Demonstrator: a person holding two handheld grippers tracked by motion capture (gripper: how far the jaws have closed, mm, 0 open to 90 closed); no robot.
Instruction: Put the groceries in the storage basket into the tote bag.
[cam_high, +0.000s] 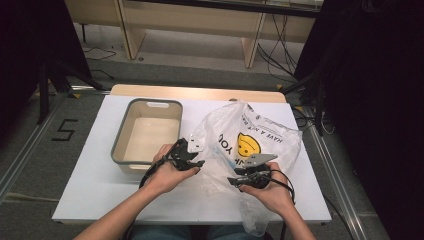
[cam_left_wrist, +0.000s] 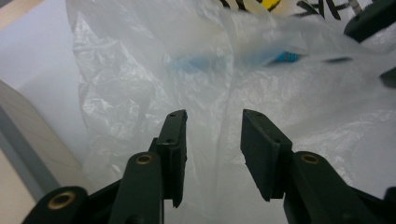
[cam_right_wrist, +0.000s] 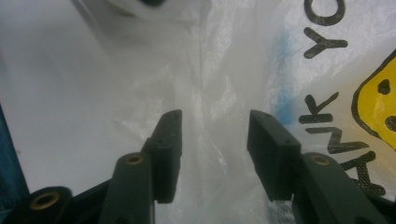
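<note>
High view: both grippers (cam_high: 199, 162) (cam_high: 235, 181) at plastic bag (cam_high: 260, 131).

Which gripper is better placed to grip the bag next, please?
Probably the left gripper: a fold of the bag stands between its open jaws. The right gripper is open over flatter film.

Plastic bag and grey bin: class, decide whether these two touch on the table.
Cannot tell. In the high view the plastic bag has its left edge close beside the grey bin, but the left tongs and hand cover where they might meet.
</note>
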